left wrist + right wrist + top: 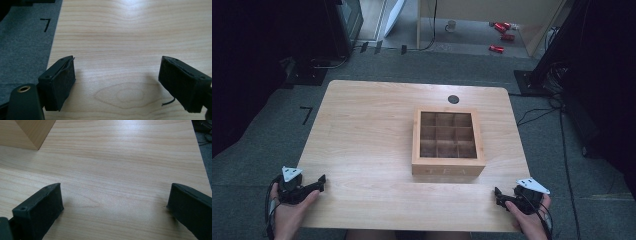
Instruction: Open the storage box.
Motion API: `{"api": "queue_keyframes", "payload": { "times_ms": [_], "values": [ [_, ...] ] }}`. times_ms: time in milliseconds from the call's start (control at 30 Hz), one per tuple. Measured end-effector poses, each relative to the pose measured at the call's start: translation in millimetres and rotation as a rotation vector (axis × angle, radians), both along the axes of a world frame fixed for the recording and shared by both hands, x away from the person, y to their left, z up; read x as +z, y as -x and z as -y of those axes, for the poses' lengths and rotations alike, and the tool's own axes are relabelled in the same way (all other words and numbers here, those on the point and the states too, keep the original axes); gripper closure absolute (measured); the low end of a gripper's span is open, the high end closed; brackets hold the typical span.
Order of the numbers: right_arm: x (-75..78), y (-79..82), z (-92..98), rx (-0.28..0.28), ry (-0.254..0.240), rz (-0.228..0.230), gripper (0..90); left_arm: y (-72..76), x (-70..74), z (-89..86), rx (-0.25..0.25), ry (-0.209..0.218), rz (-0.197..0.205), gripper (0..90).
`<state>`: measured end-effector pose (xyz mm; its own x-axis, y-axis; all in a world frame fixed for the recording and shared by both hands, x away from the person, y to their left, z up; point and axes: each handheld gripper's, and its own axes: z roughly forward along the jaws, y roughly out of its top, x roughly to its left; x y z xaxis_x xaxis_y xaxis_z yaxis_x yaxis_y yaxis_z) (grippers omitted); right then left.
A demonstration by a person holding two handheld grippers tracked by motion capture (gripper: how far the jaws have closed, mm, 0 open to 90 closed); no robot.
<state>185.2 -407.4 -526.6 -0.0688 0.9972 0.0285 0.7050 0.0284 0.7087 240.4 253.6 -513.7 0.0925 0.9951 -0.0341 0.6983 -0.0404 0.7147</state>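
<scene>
While a box [448, 143] sits mid-surface [362, 130], each hand-held gripper rests at a near corner. Left [117, 80] and right [115, 207] gape wide, empty.

High view overhead, facing forward-down; gripper views low, close above table [362, 125], sharing tabletop.

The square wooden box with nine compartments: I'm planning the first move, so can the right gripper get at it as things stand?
Probably yes. The square wooden box sits mid-table, the right gripper rests open at the near edge, and bare light wooden table lies between them.
</scene>
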Motion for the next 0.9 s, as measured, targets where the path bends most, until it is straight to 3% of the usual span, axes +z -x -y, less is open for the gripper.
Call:
{"api": "queue_keyframes", "payload": {
  "times_ms": [33, 67, 300, 600, 900],
  "values": [
    [0.1, -0.1, -0.1, 0.0, -0.001, -0.001, 0.0, 0.0, 0.0, 0.0, 0.0, 0.0, 0.0, 14.6],
    [0.0, -0.2, -0.1, 0.001, 0.0, 0.0, 0.0, -0.3, 2.4, -0.8, 0.002, 0.035, 0.008, 14.6],
    [0.1, -0.6, -0.4, 0.0, -0.001, -0.002, 0.0, -2.6, 7.6, 16.6, -0.047, 0.023, 0.007, 14.6],
    [0.0, -2.4, -1.4, -0.004, 0.0, 0.0, 0.0, -12.3, 20.1, 55.0, -0.123, 0.038, 0.025, 14.6],
    [-0.1, -6.2, -1.9, 0.023, 0.002, 0.001, 0.0, -23.3, 26.8, 79.3, -0.165, 0.057, 0.044, 14.7]
  ]
}}
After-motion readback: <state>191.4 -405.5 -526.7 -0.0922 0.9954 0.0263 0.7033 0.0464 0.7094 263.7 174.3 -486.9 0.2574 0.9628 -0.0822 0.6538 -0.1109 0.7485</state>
